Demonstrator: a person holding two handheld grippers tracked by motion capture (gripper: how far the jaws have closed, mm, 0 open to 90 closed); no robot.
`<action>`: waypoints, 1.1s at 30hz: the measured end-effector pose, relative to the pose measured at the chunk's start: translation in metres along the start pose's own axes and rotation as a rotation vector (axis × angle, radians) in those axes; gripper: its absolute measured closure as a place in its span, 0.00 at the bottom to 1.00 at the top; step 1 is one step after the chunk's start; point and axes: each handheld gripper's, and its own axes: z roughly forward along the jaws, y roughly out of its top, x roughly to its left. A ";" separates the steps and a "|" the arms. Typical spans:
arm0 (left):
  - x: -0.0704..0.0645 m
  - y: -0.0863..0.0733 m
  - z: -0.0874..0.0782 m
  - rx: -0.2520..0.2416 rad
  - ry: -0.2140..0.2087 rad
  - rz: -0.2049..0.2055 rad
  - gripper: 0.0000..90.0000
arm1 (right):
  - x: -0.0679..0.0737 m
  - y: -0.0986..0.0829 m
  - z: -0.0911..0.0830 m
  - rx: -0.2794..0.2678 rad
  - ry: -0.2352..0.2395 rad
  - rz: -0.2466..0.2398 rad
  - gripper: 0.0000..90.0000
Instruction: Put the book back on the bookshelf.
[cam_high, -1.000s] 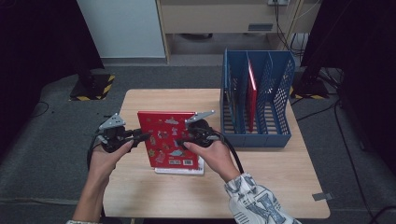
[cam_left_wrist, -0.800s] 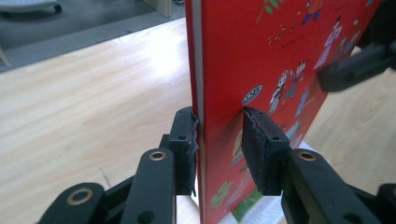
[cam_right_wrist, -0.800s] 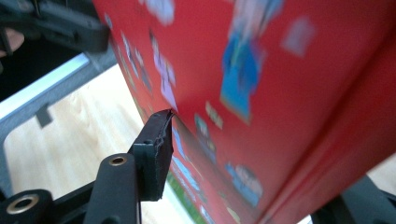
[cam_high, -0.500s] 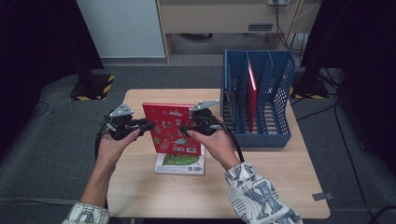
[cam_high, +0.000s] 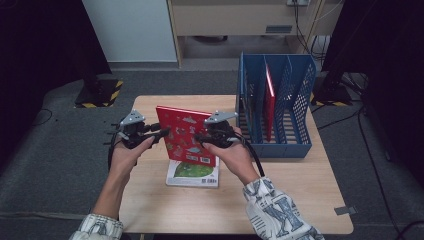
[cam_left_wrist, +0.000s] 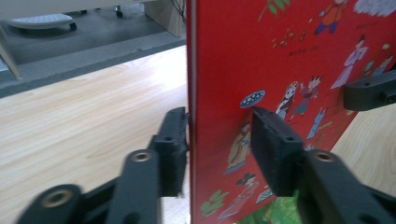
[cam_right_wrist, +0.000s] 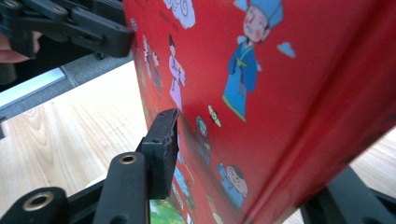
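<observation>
A red picture book (cam_high: 186, 134) hangs tilted above the table, held from both sides. My left gripper (cam_high: 159, 133) is shut on its left edge; in the left gripper view the jaws straddle that edge of the red book (cam_left_wrist: 289, 56), with my left gripper (cam_left_wrist: 219, 135) pressing back and cover. My right gripper (cam_high: 201, 137) grips the right side. In the right gripper view one pad (cam_right_wrist: 161, 140) lies on the red cover (cam_right_wrist: 289, 93); the other jaw sits behind the book. A green book (cam_high: 192, 172) lies flat underneath.
A blue file rack (cam_high: 300, 107) stands at the table's right rear, with a red book (cam_high: 269, 100) upright in a middle slot. The wooden table (cam_high: 280, 195) has bare room at the front and right. The other gripper's jaw (cam_right_wrist: 84, 28) shows beyond the book.
Both grippers have lifted the red book off the green one and carried it up and slightly away from the person, uncovering the green book.
</observation>
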 end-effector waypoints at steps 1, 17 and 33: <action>-0.001 -0.001 0.001 0.002 0.000 0.008 0.58 | 0.001 -0.001 -0.001 -0.003 0.001 -0.003 0.58; -0.011 -0.028 0.010 0.034 0.018 0.021 0.40 | 0.016 -0.011 -0.006 -0.045 0.029 -0.007 0.58; -0.013 -0.029 0.011 0.029 0.034 0.036 0.43 | 0.022 -0.014 -0.009 -0.060 0.056 -0.010 0.69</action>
